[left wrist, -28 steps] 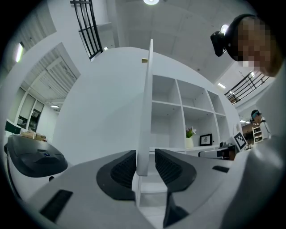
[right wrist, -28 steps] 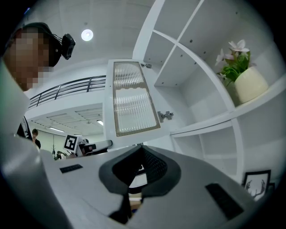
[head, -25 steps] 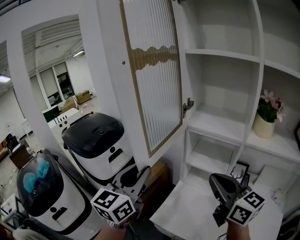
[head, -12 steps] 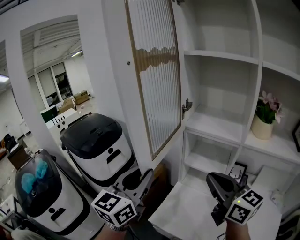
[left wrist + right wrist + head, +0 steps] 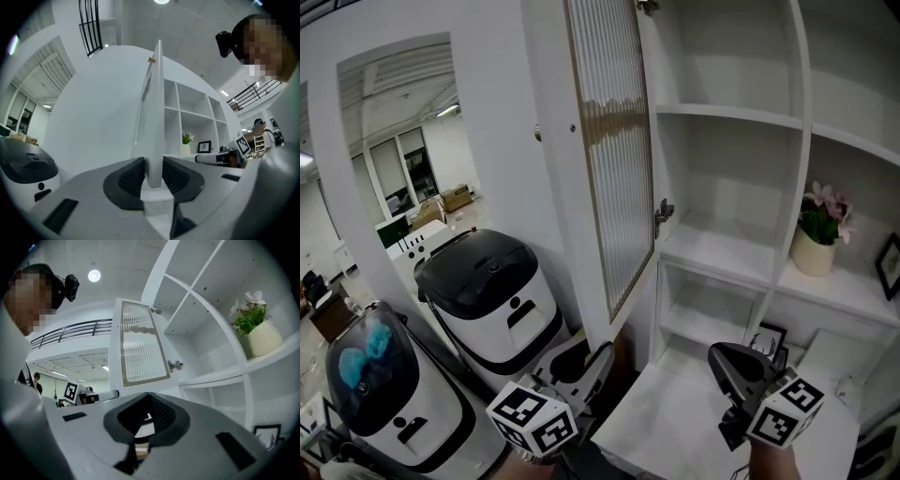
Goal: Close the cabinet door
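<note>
The white cabinet door (image 5: 614, 159) with a ribbed glass panel stands partly open, hinged at its right (image 5: 662, 213) to the open shelf cabinet (image 5: 722, 112). My left gripper (image 5: 598, 361) sits under the door's lower free corner. In the left gripper view the door's edge (image 5: 154, 117) stands upright between the two pads, and my left gripper (image 5: 153, 176) is shut on it; its jaws have just been closing. My right gripper (image 5: 722, 361) hovers over the counter in front of the shelves, shut and empty (image 5: 149, 401). The right gripper view shows the door (image 5: 140, 348) ahead of it.
Two white appliances with black lids (image 5: 487, 281) (image 5: 370, 375) stand left of the door. A potted pink flower (image 5: 814, 248) and a picture frame (image 5: 889, 267) sit on the right shelf. A white counter (image 5: 675, 422) lies below the shelves.
The door has swung to the right, toward the cabinet, and now stands narrower to the opening. My left gripper moved right with it. The right gripper has stayed in place.
</note>
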Demonstrator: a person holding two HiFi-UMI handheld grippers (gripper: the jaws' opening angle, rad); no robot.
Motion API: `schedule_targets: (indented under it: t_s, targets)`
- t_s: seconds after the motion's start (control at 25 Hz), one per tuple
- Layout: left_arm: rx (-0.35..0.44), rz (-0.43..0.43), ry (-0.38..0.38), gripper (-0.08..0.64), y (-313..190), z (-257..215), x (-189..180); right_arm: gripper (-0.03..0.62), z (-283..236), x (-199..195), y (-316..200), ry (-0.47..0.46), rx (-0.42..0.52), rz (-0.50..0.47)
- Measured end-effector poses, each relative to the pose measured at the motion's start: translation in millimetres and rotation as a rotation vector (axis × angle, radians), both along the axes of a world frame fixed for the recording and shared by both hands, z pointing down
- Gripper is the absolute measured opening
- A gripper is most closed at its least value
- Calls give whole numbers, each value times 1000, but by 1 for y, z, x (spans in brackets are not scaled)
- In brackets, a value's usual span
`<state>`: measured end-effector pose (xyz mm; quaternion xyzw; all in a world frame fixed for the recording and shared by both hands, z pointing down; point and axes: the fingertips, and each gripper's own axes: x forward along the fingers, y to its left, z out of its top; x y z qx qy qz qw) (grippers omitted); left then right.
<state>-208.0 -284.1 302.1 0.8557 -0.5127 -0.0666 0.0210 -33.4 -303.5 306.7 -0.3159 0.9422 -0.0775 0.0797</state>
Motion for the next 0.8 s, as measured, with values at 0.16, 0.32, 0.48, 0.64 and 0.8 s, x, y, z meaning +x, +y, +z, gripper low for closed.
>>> schedule_targets:
  t_s: [0.16, 0.32, 0.48, 0.64, 0.8]
  targets:
    - [0, 19, -1, 112, 2, 0, 9, 5, -4, -4, 5, 2, 13, -3]
    - [-2, 43, -6, 118, 4, 0, 18, 5, -9, -10, 10, 4, 26, -10]
    - [-2, 57, -6, 123, 5, 0, 24, 6, -12, -17, 14, 2, 36, -20]
    - [0, 82, -15, 127, 6, 0, 32, 48, -19, -29, 21, 1, 55, -41]
    - [5, 107, -15, 135, 8, 0, 38, 117, -25, -43, 29, 11, 77, -65]
